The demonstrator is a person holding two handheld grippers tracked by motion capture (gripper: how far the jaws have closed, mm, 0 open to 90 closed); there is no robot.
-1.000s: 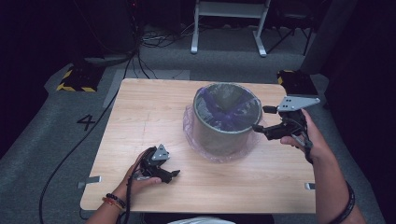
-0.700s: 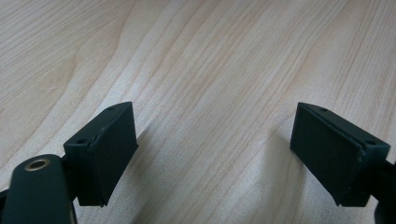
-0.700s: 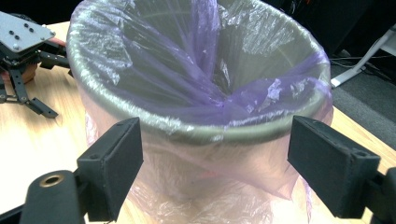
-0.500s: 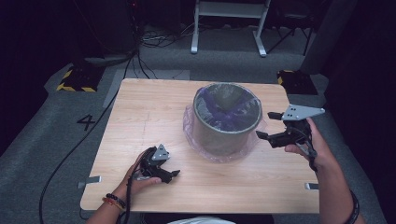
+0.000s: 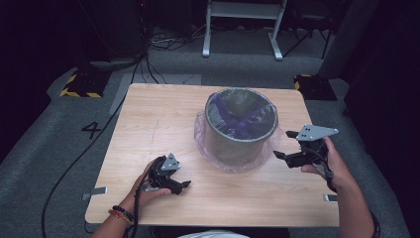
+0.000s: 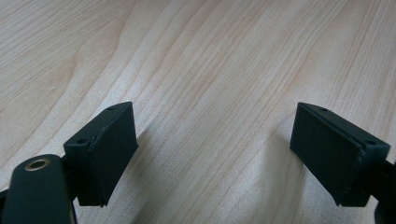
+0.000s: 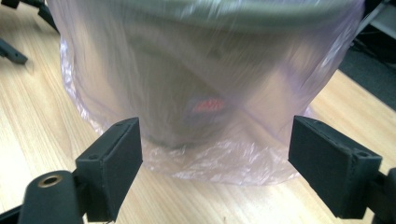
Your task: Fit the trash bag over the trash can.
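1. Standing near the middle of the table (image 5: 148,114), slightly toward its far right, is a grey bin (image 5: 241,141) lined with a thin purple bag (image 5: 237,116); the bag's loose skirt drapes over the outside and pools on the wood around the base.
2. The table is pale wood with a fine grain, bare apart from the bin and the two tools.
3. The left gripper (image 5: 179,185) rests low on the near left part of the table, held by the left hand (image 5: 148,186). Its jaws stand wide apart over bare wood, holding nothing.
4. The right gripper (image 5: 283,149) hovers just beside the bin's right side, in the right hand (image 5: 324,161). Its jaws gape wide, facing the bag-covered wall without touching it.
5. Grey carpet (image 5: 49,158) surrounds the table, marked with a dark "4" (image 5: 92,130) at the left.
6. Cables (image 5: 158,44) trail across the floor at the back, beside a white metal frame (image 5: 242,29) and two blocks with yellow-black stripes (image 5: 79,82).
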